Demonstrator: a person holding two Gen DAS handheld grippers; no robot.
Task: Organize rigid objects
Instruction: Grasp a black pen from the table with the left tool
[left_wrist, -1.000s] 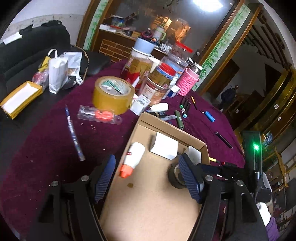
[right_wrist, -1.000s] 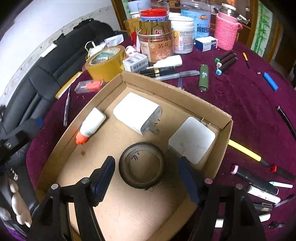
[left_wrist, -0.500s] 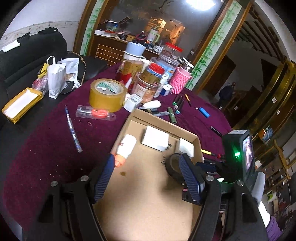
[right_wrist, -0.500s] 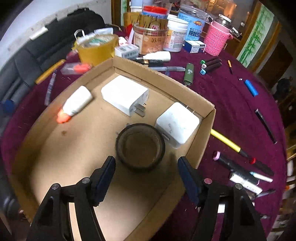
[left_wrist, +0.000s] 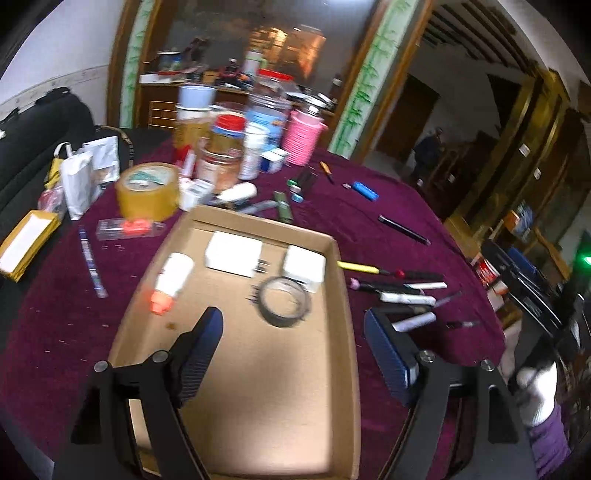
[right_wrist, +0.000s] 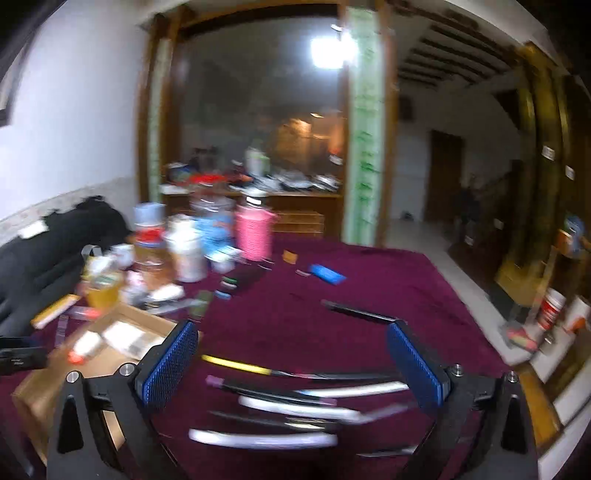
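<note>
Maroon cloth (left_wrist: 332, 221) covers a round table; on it lies a shallow cardboard tray (left_wrist: 343, 332), long side running away from the viewer. Contents of tray: one white glue bottle with orange cap (left_wrist: 171, 280), lying on its side near the left wall; one white charger block (left_wrist: 234, 253) toward the far wall, prongs pointing right; a second white block (left_wrist: 304, 266) in the far right corner; one dark roll of tape (left_wrist: 284, 302), flat, just in front of that block and touching or nearly touching it. Beside the tray's right wall, loose on the cloth: a yellow pen (right_wrist: 236, 365) and a cluster of black and white markers (right_wrist: 303, 406), blurred in the right wrist view. Further off: a black pen (left_wrist: 404, 230), a blue lighter (left_wrist: 365, 191), a pink wrapped jar (left_wrist: 304, 138) among other jars, and a wide roll of tan packing tape (left_wrist: 147, 190) left of the tray's far end. Left gripper (left_wrist: 295, 350): above the near half of the tray, jaws apart and just widened, nothing between the pads. Right gripper (right_wrist: 295, 365): over the marker cluster, jaws just sprung to their widest, released, gripping nothing.
</note>
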